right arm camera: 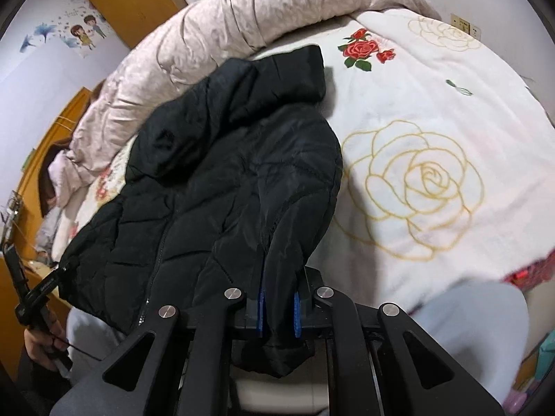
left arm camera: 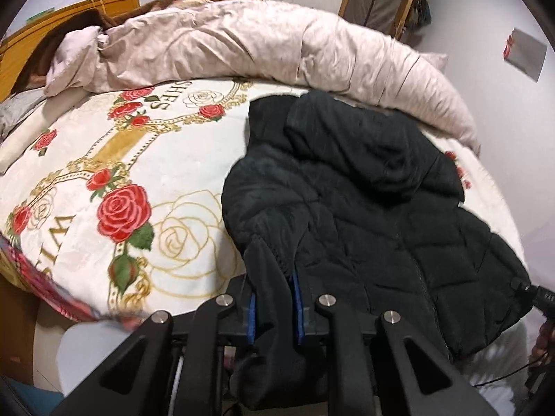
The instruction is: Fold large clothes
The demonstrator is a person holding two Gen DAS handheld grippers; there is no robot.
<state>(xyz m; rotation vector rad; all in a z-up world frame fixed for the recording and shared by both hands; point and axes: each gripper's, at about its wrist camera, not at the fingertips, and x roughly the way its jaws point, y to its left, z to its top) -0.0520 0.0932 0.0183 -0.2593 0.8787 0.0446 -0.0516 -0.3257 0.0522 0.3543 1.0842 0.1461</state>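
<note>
A black quilted hooded jacket [left arm camera: 364, 190] lies front up on the rose-print bed cover [left arm camera: 145, 159], hood toward the far side. My left gripper [left arm camera: 274, 308] is shut on the jacket's left lower corner, a fold of black cloth pinched between the blue pads. In the right wrist view the same jacket [right arm camera: 222, 159] stretches away from the lens. My right gripper [right arm camera: 279, 312] is shut on its right lower corner, with cloth hanging below the pads. Both held corners are raised off the bed. The zipper [right arm camera: 156, 263] runs down the middle.
A rolled pale pink duvet [left arm camera: 277, 41] lies along the far side of the bed. A wooden headboard [left arm camera: 79, 10] stands at the left. A wooden wardrobe [right arm camera: 135, 3] and wall stickers are behind. A person's hand [right arm camera: 41, 343] holds the other gripper's handle at lower left.
</note>
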